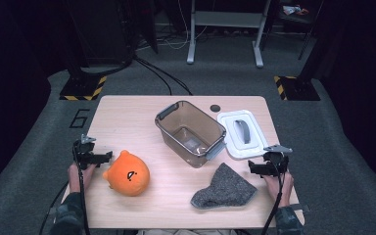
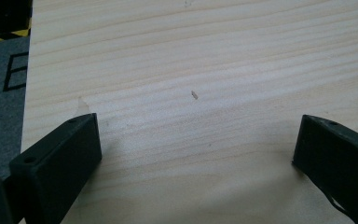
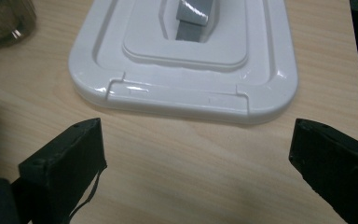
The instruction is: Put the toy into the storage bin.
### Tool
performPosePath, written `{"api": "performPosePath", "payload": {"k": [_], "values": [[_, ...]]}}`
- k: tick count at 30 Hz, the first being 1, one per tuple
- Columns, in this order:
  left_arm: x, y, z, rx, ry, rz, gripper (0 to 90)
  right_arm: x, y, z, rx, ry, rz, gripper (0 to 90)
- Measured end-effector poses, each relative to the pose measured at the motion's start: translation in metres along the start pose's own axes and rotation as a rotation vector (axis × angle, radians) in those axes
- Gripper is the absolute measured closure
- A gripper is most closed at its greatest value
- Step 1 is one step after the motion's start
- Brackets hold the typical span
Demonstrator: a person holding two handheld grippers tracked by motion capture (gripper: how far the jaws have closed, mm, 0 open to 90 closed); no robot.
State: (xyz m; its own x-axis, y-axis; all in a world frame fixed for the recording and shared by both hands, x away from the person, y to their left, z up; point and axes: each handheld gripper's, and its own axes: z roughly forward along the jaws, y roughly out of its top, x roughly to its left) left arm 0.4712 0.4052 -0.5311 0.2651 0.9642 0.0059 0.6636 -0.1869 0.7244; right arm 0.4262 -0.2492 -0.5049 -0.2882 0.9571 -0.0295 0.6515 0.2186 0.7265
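The table (image 1: 127,112) is a light wooden top. On it stand a clear brown container (image 1: 191,133) at centre, uncovered, and a white lid (image 1: 242,134) with a grey handle lying flat just to its right. A grey sock (image 1: 224,188) lies near the front edge. An orange plush toy (image 1: 127,173) sits at front left.

Left forearm: enters from the bottom left corner of the high view and rests at the table's left edge. The left gripper (image 1: 98,157) points inward toward the plush toy, just beside it but apart from it. In the left gripper view, the jaws stand wide apart over bare wood, released, with nothing between them.

Right forearm: enters from the bottom right and lies along the table's right front edge. The right gripper (image 1: 255,168) is held between the sock and the near edge of the lid, touching neither. In the right gripper view, its jaws stand wide, unclenched, holding nothing; bare table lies between them, and the rounded near edge of the lid (image 3: 182,100) sits just ahead of the jaw tips.

Clearances: open table surface separates the plush toy from the sock. The lid's right side lies close to the table's right edge. The far left quarter of the table is open.
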Motion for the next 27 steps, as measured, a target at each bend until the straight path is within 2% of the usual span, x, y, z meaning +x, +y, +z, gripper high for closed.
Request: {"api": "performPosePath", "payload": {"k": [3, 6, 11, 12, 15, 19, 20, 22, 24, 27], "values": [[0.0, 0.0, 0.0, 0.005, -0.002, -0.008, 0.2, 0.0, -0.003, 0.001, 0.002, -0.002, 0.006, 2.0], [-0.001, 0.0, 0.001, -0.004, 0.009, -0.015, 0.1, 0.0, -0.01, 0.003, 0.016, -0.015, -0.018, 1.8], [-0.001, 0.0, 0.0, 0.002, 0.022, -0.017, 0.1, 0.002, -0.017, 0.01, 0.024, -0.011, -0.004, 1.0], [-0.002, 0.0, 0.0, -0.006, 0.027, -0.035, 0.1, 0.002, -0.018, 0.011, 0.027, -0.008, -0.009, 0.6], [-0.001, -0.001, -0.001, 0.002, 0.024, -0.025, 0.1, -0.001, -0.021, 0.011, 0.016, 0.015, 0.019, 0.4], [0.0, -0.002, -0.003, 0.009, 0.015, -0.018, 0.1, -0.004, -0.023, 0.011, 0.012, 0.027, 0.022, 0.0], [0.001, -0.001, -0.005, 0.027, 0.008, -0.027, 0.1, -0.004, -0.023, 0.011, 0.014, 0.03, 0.021, 0.0], [0.003, -0.001, -0.009, 0.031, 0.004, -0.059, 0.0, -0.005, -0.022, 0.012, 0.014, 0.039, 0.015, 0.0], [0.006, -0.002, -0.013, 0.024, -0.016, -0.101, 0.0, -0.005, -0.022, 0.012, 0.015, 0.041, 0.016, 0.0], [0.009, -0.003, -0.026, 0.012, -0.026, -0.137, 0.0, -0.005, -0.022, 0.012, 0.015, 0.041, 0.014, 0.0]]}}
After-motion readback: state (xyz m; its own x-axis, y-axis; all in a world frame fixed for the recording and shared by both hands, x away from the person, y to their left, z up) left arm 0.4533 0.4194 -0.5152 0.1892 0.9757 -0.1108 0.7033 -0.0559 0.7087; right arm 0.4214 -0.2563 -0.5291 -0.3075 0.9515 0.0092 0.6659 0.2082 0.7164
